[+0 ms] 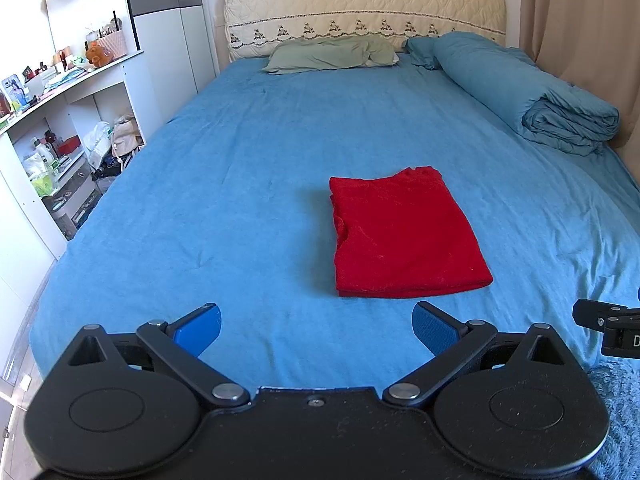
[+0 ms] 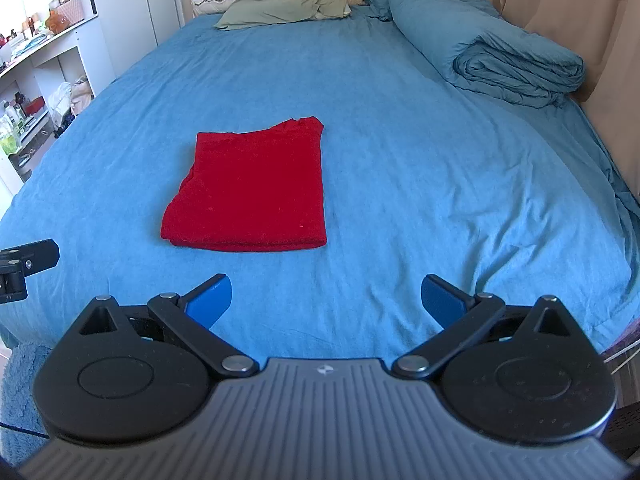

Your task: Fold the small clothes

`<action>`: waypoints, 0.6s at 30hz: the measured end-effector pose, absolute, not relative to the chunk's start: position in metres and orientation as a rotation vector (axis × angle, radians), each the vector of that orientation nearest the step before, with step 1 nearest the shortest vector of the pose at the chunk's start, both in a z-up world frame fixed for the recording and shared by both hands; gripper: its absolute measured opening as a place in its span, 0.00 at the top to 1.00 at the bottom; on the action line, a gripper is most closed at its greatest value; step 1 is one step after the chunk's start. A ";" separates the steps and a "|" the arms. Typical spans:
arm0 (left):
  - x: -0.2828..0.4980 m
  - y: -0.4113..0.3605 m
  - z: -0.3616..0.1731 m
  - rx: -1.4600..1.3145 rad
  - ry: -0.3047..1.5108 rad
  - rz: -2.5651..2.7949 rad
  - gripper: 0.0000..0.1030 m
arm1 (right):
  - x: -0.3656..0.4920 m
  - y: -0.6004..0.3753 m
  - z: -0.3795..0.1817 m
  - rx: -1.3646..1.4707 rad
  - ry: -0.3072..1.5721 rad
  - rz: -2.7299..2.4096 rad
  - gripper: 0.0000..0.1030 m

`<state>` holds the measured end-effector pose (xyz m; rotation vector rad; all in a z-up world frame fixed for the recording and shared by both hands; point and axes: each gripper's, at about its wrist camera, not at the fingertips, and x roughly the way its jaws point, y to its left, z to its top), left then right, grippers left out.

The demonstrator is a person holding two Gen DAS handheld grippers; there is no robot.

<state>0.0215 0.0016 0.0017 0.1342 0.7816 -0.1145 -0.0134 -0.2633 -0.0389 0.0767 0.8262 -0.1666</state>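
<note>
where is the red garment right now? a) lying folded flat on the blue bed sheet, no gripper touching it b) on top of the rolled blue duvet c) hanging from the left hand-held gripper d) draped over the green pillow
a: the red garment lies as a folded rectangle on the blue bed sheet, while the left hand-held gripper and the right hand-held gripper both stand open, short of it.
</note>
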 end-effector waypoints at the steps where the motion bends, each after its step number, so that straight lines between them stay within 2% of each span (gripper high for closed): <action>1: 0.021 0.002 0.002 0.133 0.782 -0.114 0.00 | -0.013 -0.263 -0.039 0.077 0.826 -0.167 0.00; 18: 0.019 0.005 0.005 0.159 0.751 -0.108 0.00 | -0.016 -0.261 -0.036 0.078 0.820 -0.168 0.00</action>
